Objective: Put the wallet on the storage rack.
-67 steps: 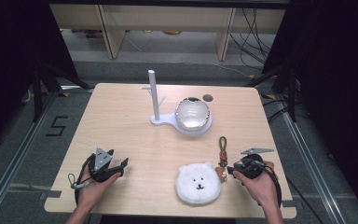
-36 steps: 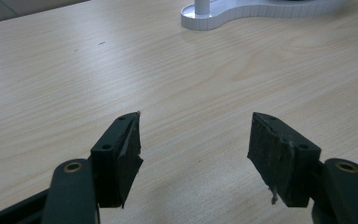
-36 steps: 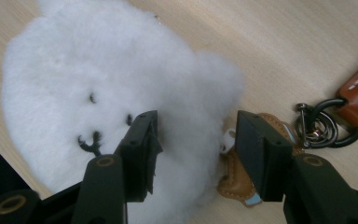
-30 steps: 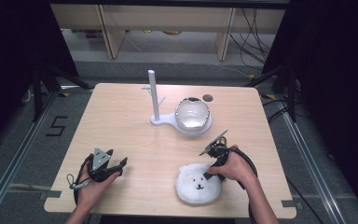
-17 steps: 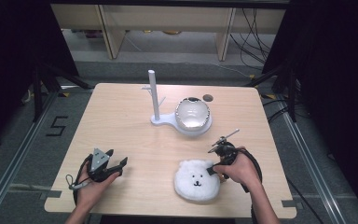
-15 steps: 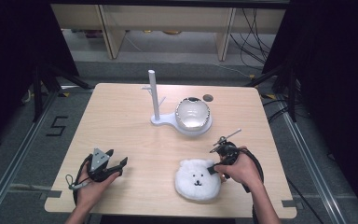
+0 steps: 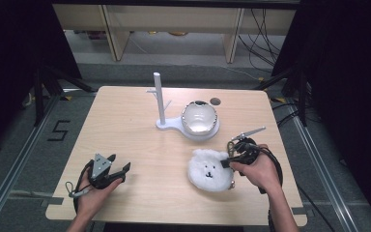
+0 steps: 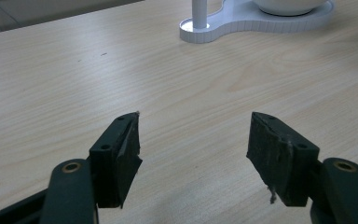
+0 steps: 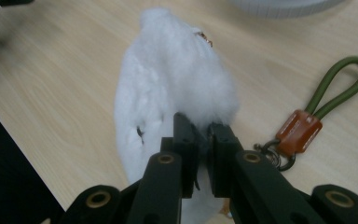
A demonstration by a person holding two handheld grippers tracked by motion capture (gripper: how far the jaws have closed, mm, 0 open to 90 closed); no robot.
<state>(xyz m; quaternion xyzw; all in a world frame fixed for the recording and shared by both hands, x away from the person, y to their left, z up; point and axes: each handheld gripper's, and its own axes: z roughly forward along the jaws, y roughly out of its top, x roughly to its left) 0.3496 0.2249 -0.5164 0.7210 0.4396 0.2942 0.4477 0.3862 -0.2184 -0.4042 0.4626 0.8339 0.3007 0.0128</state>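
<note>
A white plush bear face (image 7: 206,170) lies on the wooden table (image 7: 125,121) at the front right. My right gripper (image 7: 228,161) is shut on its right edge. In the right gripper view the jaws (image 9: 200,135) pinch the white fur (image 9: 168,88), and the plush looks tipped up on its side. Beside it lies an olive strap loop (image 9: 342,86) with a brown leather tag (image 9: 300,130) and a metal ring. My left gripper (image 7: 121,171) rests at the front left, open with nothing between its jaws (image 8: 193,149).
A white stand (image 7: 160,99) with an upright post and a shiny bowl (image 7: 199,117) on its base sits at the table's middle back; its base (image 8: 205,32) appears in the left gripper view. A small dark hole (image 7: 215,101) marks the tabletop behind the bowl.
My right gripper moved left from beside the strap to the plush and shut on its edge; the plush shifted away and tipped up. The left gripper stayed still.
</note>
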